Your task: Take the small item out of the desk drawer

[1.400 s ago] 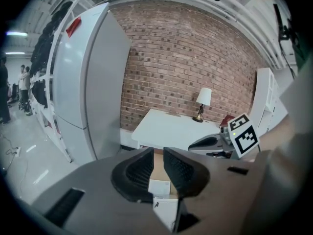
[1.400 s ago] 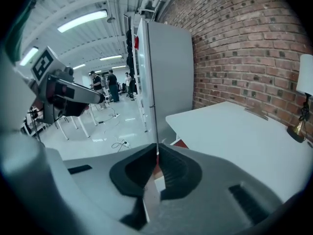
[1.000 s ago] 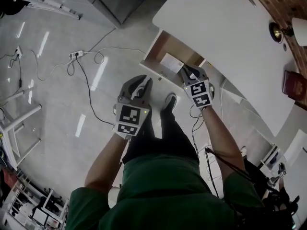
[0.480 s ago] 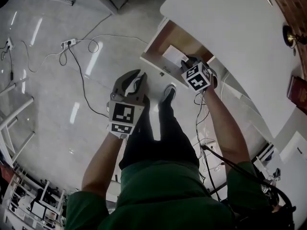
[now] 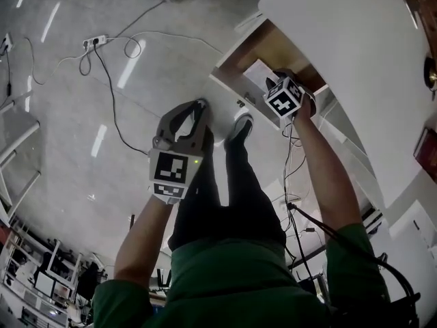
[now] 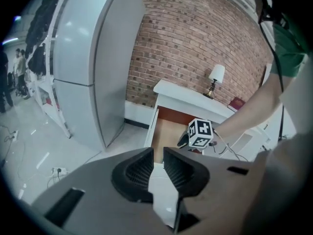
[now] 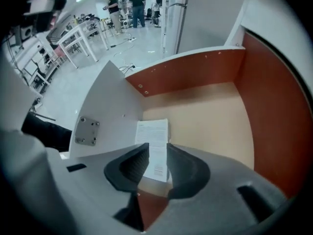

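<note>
Hovering over the drawer (image 7: 210, 111), the right tool (image 7: 156, 151) has just opened, gripping nothing, leaflet (image 7: 152, 131) at its 12 o'clock; left tool (image 6: 158, 153) released, empty.

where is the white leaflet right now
In the right gripper view, the white leaflet lies flat in the open drawer beside its white front panel, just beyond the right gripper.

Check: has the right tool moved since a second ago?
Yes. The right tool has moved in from the front panel of the drawer toward the paper inside; its jaws have just been opening, with nothing between them.
</note>
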Tool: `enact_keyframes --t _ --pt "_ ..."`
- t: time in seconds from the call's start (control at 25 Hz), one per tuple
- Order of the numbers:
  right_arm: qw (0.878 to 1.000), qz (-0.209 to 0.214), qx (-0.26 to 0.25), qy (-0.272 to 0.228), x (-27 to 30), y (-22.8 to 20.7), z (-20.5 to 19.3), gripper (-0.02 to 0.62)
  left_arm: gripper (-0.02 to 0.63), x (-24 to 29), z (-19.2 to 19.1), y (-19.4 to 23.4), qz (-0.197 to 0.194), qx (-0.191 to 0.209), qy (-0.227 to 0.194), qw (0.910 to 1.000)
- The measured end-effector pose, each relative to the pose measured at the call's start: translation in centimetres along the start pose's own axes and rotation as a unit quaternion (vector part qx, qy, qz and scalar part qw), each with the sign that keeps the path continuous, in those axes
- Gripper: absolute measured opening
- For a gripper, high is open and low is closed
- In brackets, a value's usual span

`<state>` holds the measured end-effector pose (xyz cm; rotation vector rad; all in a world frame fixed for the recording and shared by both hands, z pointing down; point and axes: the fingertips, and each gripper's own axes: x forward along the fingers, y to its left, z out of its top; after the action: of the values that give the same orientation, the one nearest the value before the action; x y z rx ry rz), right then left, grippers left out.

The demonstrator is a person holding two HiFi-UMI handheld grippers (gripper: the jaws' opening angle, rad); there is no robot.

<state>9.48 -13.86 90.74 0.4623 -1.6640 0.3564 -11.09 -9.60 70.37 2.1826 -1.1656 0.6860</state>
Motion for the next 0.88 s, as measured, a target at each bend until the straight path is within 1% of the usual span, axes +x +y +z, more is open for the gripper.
enact_keyframes --t 0.08,0.16,0.32,0.48,0.6,0.72,0.88 --pt "1.0 0.004 0.011 0.002 0.7 -0.1 -0.1 0.114 0.057 -0.2 -0.3 0.6 0.003 -0.018 0.0 0.9998" --pt "1.0 0.003 0.009 0.005 1.4 -0.3 -0.1 0.114 0.057 -0.3 -0.4 1.1 0.005 -0.025 -0.002 0.9997" --pt "1.0 -0.004 0.003 0.013 3.0 -0.8 -0.4 0.114 0.057 0.0 -0.9 1.2 0.002 -0.029 -0.004 0.9996" --pt "1.0 -0.002 0.008 0.017 4.2 -1.1 -0.8 0.114 0.057 0.1 -1.7 0.9 -0.003 -0.029 0.001 0.9996" --pt "1.0 0.001 0.006 0.011 4.5 -1.2 -0.5 0.097 0.057 0.1 -2.5 1.4 0.001 -0.035 0.006 0.9994" --pt "1.0 0.003 0.001 0.007 4.5 -0.9 -0.4 0.095 0.057 -0.1 -3.5 1.7 0.006 -0.04 0.016 0.9991" --pt "1.0 0.01 0.005 0.013 4.4 -0.8 -0.6 0.087 0.057 -0.2 -3.3 1.6 0.006 -0.039 0.017 0.9991"
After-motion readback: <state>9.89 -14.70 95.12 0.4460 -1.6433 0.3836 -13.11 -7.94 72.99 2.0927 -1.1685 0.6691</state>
